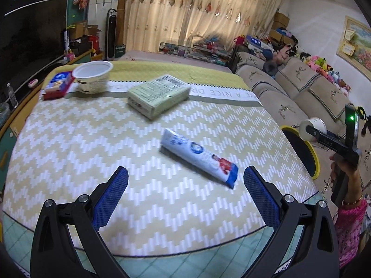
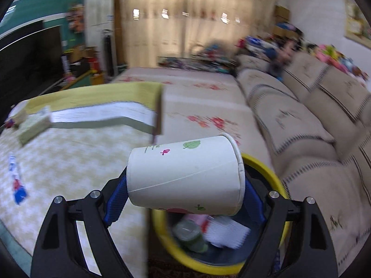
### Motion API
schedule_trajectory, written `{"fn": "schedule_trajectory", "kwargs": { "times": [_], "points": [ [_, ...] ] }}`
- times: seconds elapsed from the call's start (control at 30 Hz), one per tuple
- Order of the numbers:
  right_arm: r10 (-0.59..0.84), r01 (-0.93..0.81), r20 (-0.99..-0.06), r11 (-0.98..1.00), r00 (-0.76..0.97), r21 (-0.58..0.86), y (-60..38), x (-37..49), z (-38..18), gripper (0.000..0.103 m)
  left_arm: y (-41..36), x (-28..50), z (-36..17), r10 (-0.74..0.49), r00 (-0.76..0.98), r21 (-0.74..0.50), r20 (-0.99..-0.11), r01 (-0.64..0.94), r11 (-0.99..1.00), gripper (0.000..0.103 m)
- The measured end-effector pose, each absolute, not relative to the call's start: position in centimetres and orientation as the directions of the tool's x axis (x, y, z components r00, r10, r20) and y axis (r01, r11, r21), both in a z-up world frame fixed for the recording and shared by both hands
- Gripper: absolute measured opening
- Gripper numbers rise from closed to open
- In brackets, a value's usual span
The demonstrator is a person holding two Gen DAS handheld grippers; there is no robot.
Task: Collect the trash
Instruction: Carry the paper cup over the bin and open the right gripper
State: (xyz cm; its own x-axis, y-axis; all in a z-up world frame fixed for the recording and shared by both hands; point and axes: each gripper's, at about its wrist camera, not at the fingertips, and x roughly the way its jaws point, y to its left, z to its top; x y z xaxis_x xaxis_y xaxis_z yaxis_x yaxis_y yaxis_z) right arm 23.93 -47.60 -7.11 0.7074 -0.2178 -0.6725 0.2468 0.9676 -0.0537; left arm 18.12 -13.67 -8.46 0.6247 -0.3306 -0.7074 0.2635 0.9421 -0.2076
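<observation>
Two tongs working: right tongs [image 2: 185, 197] clamping paper cup [image 2: 185, 176] sideways, directly above yellow-rimmed bin [image 2: 266, 169]; left tongs [image 1: 185, 183] spread wide and empty, hovering over counter [image 1: 69, 139], toothpaste tube [image 1: 199, 157] lying diagonally just ahead, nearer right fingertip [image 1: 251, 176].

Soft daylight filters through the drawn curtains [image 1: 197, 16] at the far end of the room, leaving both views evenly bright with only faint shadows under the things on the tabletop [image 1: 92, 139]. The left wrist view is fairly sharp, with slight smear on the toothpaste tube [image 1: 199, 157]. The right wrist view is heavily motion-blurred across the sofa [image 2: 301, 120] and room, though the paper cup [image 2: 185, 173] stays crisp. Fisheye bending curves the edges, and dark vignettes fill the corners
</observation>
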Motion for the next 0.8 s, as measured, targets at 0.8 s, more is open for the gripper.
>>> {"fn": "schedule_trajectory", "kwargs": {
  "times": [0.8],
  "points": [
    [-0.265, 0.351, -0.689, 0.936, 0.674, -0.017, -53.8, 21.7, -11.8, 0.090, -18.8, 25.6, -13.5, -0.208, 0.510, -0.191, -0.834, 0.087, 0.978, 0.098]
  ]
}}
